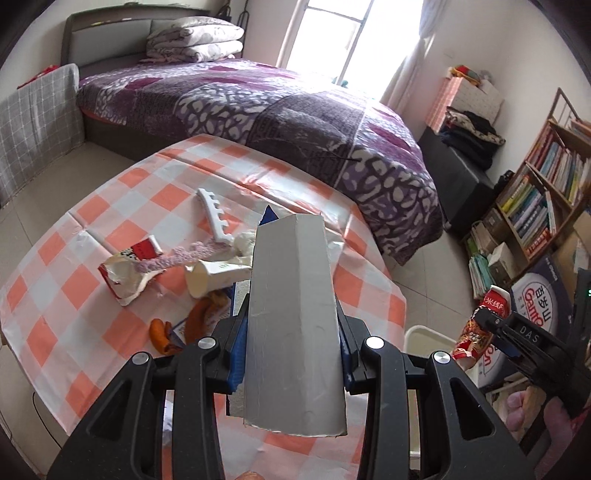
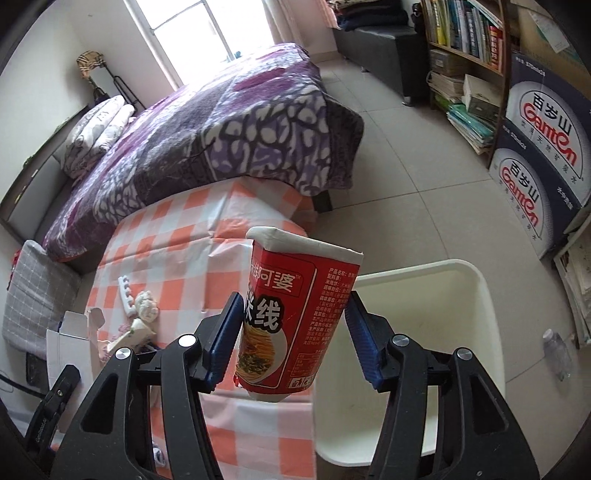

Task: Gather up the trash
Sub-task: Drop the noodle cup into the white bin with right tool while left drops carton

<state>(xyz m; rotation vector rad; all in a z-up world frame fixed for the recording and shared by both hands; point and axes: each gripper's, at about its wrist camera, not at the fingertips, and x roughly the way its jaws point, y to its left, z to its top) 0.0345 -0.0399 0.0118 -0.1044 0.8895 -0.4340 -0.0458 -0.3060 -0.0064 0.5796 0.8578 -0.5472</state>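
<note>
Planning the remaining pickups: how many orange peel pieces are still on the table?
2 visible. One curled orange peel lies near the tablecloth's front edge; a longer peel lies just right of it, beside the left tool. The held carton may hide more.

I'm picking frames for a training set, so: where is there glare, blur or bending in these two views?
Left wrist view: the window is blown out white, the bookshelf curves with the fisheye, and the grey box in the left tool is sharp. Right wrist view: the window is also overexposed, and the noodle cup in the right tool looks slightly soft.
</note>
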